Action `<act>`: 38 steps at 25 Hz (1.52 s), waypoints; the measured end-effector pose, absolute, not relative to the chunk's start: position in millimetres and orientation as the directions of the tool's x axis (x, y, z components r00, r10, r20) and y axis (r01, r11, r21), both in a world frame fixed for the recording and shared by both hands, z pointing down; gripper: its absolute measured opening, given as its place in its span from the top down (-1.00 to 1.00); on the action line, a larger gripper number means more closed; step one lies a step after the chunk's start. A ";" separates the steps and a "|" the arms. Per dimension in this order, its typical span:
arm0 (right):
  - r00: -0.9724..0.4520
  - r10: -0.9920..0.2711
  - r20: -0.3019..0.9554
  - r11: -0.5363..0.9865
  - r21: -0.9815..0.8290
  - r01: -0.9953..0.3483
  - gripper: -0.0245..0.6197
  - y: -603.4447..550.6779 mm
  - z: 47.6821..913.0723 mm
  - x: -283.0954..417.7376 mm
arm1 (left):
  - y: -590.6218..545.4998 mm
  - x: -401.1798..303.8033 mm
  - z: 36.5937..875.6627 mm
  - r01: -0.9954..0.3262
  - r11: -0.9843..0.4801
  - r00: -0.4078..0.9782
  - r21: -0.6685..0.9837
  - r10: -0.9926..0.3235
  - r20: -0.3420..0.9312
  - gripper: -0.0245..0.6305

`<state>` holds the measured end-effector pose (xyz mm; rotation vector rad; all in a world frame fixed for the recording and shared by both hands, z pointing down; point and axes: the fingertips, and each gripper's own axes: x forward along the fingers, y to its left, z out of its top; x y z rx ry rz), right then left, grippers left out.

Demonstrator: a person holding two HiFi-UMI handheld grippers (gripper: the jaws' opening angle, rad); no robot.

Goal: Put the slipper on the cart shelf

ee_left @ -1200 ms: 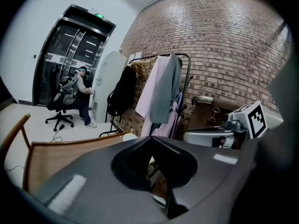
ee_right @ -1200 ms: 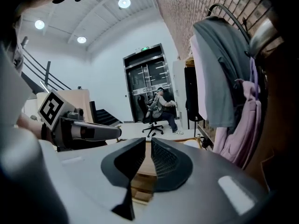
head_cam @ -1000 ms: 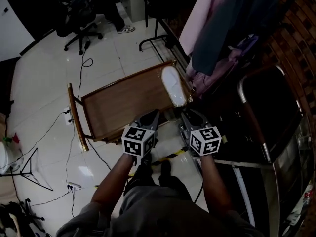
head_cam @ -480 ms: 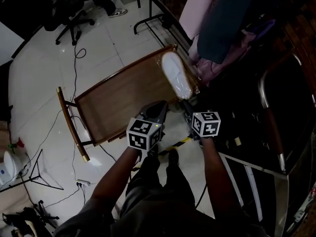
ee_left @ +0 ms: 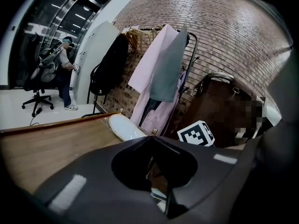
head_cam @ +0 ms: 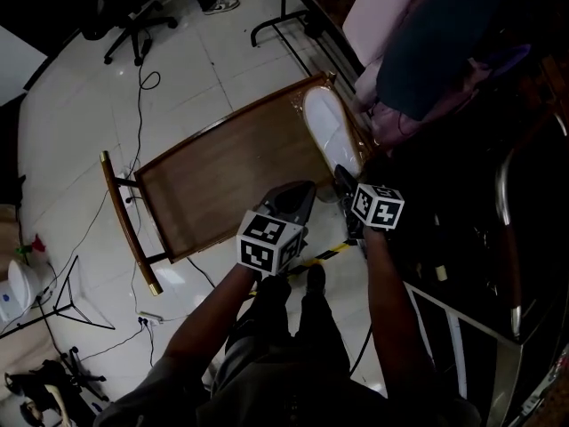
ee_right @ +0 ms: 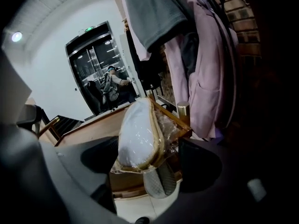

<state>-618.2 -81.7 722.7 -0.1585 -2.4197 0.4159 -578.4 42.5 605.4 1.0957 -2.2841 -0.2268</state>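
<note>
A white slipper (head_cam: 331,132) in clear plastic wrap lies on the right end of the wooden cart shelf (head_cam: 222,176). Its near end hangs slightly over the cart's edge. My right gripper (head_cam: 343,181) is just behind that end. Its jaws have just been opening, and in the right gripper view they stand wide on either side of the slipper (ee_right: 138,134) without pressing on it. My left gripper (head_cam: 300,196) hovers over the shelf's near edge, left of the slipper, with its jaws together and nothing in them. The left gripper view shows the shelf (ee_left: 46,148) and slipper (ee_left: 124,126) ahead.
A clothes rack with pink and grey garments (head_cam: 418,52) stands right behind the cart's slipper end. A dark metal-framed trolley (head_cam: 507,238) is on the right. Cables (head_cam: 133,105), an office chair (head_cam: 124,16) and a tripod (head_cam: 62,301) are on the white floor to the left.
Both grippers have sunk and moved in toward the cart's near right corner. The right one now sits just behind the slipper's near end. The slipper has stayed on the shelf.
</note>
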 end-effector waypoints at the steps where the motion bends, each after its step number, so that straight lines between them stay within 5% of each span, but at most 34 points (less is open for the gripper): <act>1: -0.768 0.216 0.603 0.939 -0.344 -0.006 -0.26 -81.6 725.5 -620.1 | 43.2 -578.5 607.8 -0.653 0.648 -0.486 0.392 -0.756 0.439 0.90; 12: -0.732 0.207 0.649 0.926 -0.371 -0.067 0.36 -83.8 722.2 -612.0 | 43.3 -580.1 609.9 -0.657 0.635 -0.470 0.407 -0.767 0.437 0.90; 20: -0.757 0.185 0.627 0.945 -0.325 -0.038 0.58 -84.6 682.9 -592.5 | 44.9 -579.7 587.2 -0.663 0.629 -0.484 0.406 -0.774 0.408 0.90; 38: -0.897 0.079 0.434 0.960 -0.277 -0.049 0.63 -96.6 518.5 -492.9 | 18.8 -531.6 503.7 -0.821 0.460 -0.366 0.339 -0.879 0.305 0.90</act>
